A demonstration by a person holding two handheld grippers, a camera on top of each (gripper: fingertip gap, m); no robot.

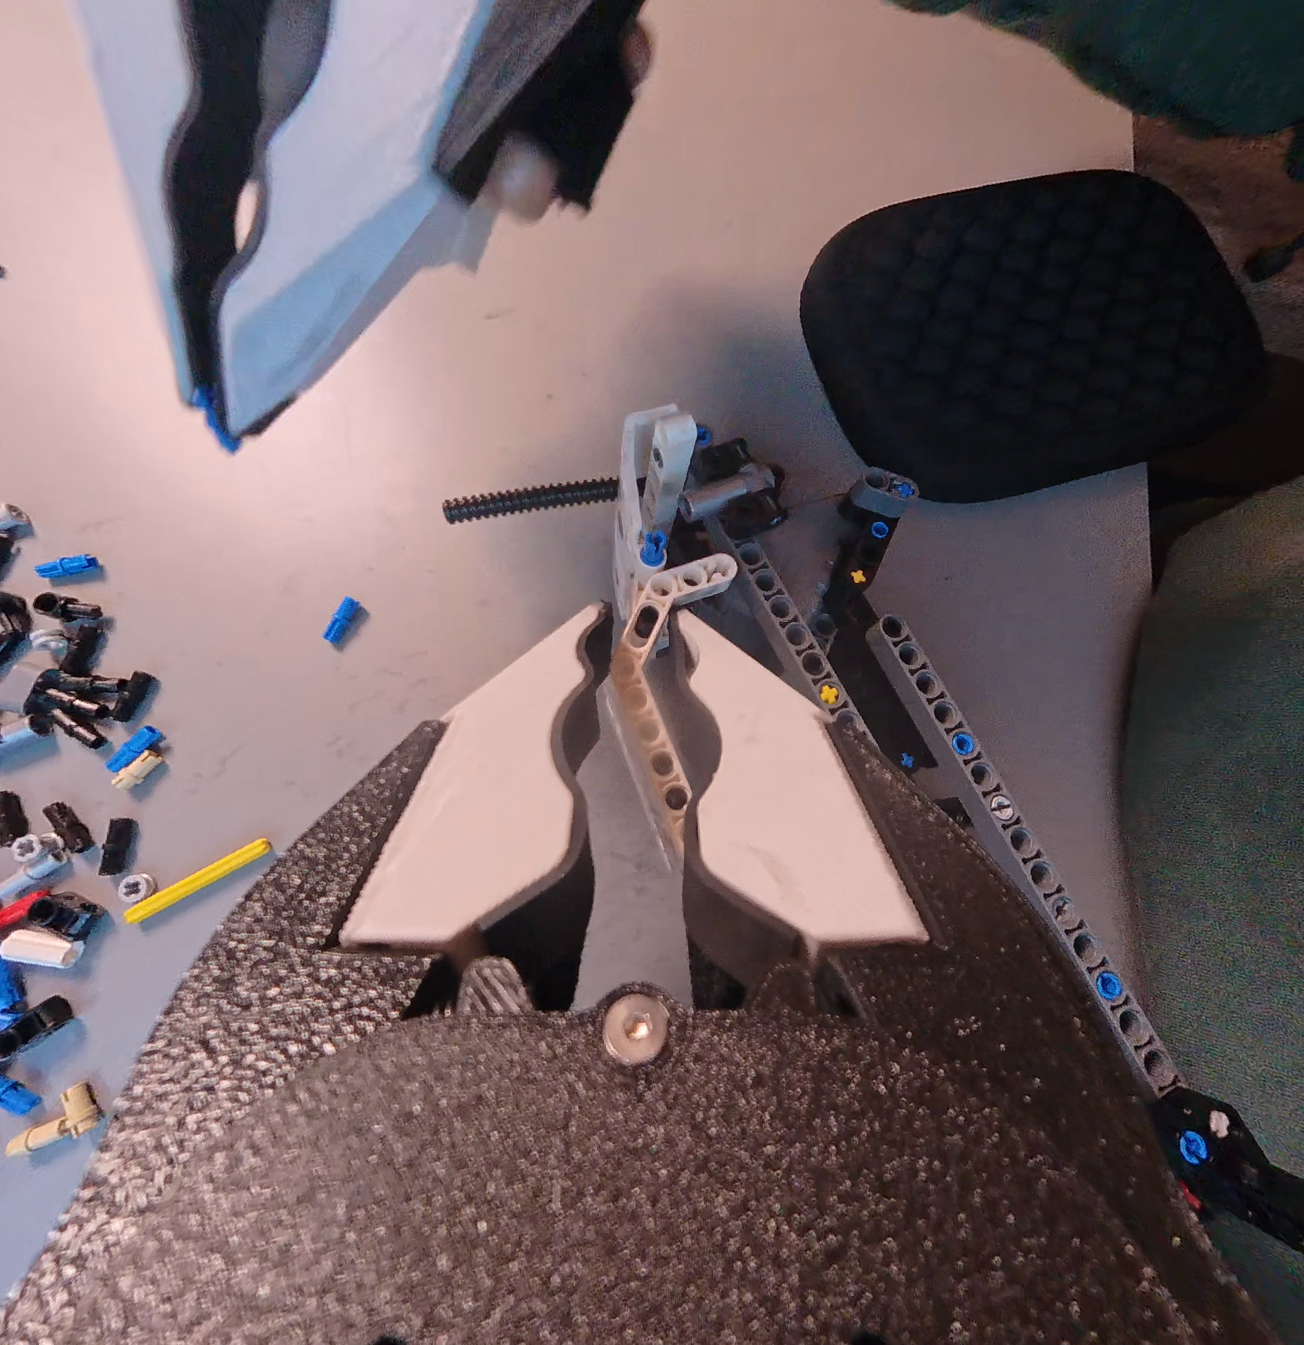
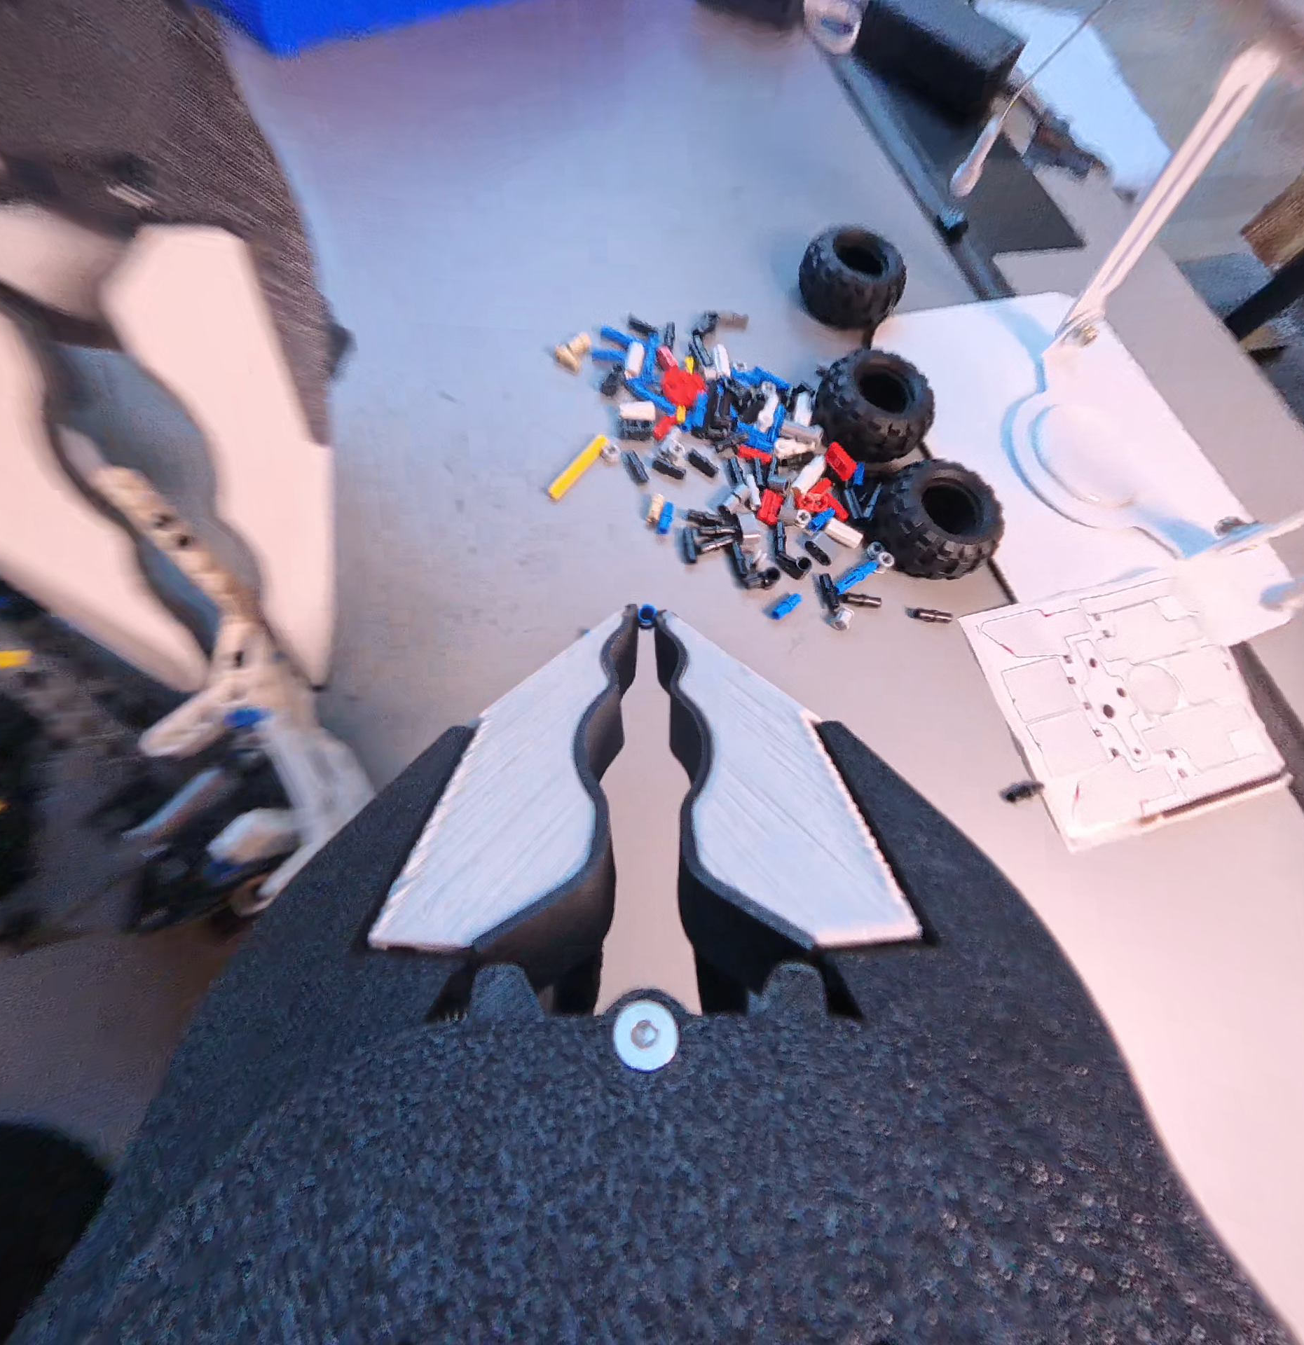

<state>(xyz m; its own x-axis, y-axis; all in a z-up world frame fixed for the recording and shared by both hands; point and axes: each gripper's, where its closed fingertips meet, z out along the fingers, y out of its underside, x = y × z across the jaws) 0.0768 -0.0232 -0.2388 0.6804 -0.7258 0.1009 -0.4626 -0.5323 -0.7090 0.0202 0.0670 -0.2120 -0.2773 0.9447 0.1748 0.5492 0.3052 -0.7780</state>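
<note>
We grip a white beam in the left gripper (image 1: 643, 626) and a blue pin in the right gripper (image 2: 645, 617).

Our left jaws are nearly closed on the white beam (image 1: 645, 699), which joins a grey-and-black frame (image 1: 918, 684) lying on the table (image 1: 430, 364) beside a black tyre (image 1: 1027, 327). Our right tips pinch the small blue pin (image 2: 645, 613) above the table; beyond lie a heap of loose parts (image 2: 736, 444), three tyres (image 2: 874, 404) and a sheet of paper (image 2: 1122, 706).
</note>
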